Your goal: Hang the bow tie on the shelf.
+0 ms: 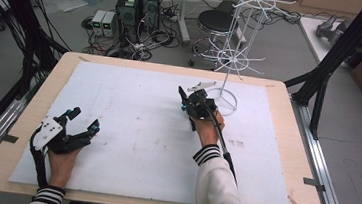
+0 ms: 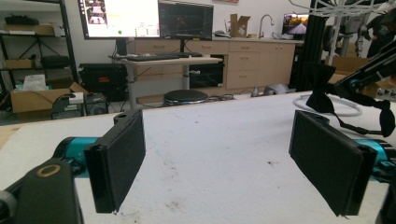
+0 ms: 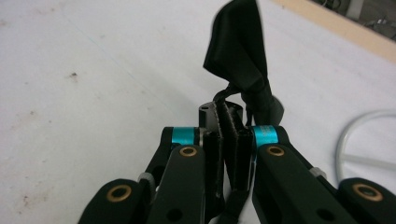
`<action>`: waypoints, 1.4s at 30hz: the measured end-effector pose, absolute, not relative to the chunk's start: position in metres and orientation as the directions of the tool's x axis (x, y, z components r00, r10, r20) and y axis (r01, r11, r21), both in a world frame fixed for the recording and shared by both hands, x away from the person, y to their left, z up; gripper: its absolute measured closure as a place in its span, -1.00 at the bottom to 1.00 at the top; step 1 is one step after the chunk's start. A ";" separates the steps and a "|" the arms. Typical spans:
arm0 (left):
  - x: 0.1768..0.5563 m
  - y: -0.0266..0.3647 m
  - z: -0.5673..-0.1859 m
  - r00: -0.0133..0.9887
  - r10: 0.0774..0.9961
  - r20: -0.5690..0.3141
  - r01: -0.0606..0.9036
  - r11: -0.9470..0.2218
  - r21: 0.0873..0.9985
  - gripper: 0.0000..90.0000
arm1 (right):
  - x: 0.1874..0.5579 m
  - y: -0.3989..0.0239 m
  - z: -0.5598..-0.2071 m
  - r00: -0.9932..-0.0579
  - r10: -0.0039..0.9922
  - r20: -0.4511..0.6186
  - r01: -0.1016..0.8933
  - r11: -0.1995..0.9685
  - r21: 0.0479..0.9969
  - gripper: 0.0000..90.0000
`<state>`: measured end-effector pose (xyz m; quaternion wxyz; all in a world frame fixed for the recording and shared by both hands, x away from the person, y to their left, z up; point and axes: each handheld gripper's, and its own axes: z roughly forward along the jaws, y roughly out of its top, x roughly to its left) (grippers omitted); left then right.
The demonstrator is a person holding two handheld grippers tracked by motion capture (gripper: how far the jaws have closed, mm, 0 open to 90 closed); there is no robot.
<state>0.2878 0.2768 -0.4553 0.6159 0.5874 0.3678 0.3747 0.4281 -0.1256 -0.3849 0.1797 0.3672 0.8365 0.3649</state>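
A black bow tie (image 3: 238, 51) is clamped between the pads of my right gripper (image 3: 226, 116), which is shut on it; one wing sticks up past the jaws. In the high view that gripper (image 1: 189, 100) hovers over the middle of the white mat, just left of the white wire rack's base ring (image 1: 225, 100). The left gripper view shows the bow tie (image 2: 322, 86) hanging from the far gripper, with its strap trailing. My left gripper (image 1: 85, 119) rests at the mat's left side, open, nothing between its pads (image 2: 123, 156).
A white mat (image 1: 131, 127) covers the wooden table (image 1: 27, 112). The tall wire rack (image 1: 237, 42) with hooked arms stands at the back right of the mat. Beyond the table are computers, cables and a stool (image 1: 216, 22) on the floor.
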 end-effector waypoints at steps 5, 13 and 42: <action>0.288 0.277 -0.455 0.448 0.894 -0.013 -0.030 0.030 0.999 -0.58 | 0.420 -0.124 -0.374 -0.672 0.738 -0.056 0.427 0.449 0.785 0.93; 0.288 0.277 -0.455 0.448 0.894 -0.014 -0.030 0.031 0.999 -0.58 | 0.408 -0.127 -0.358 -0.671 0.738 -0.067 0.359 0.403 0.842 0.93; 0.288 0.277 -0.455 0.447 0.894 -0.013 -0.031 0.030 0.999 -0.58 | 0.355 -0.172 -0.294 -0.597 0.791 -0.133 0.124 0.255 0.959 0.93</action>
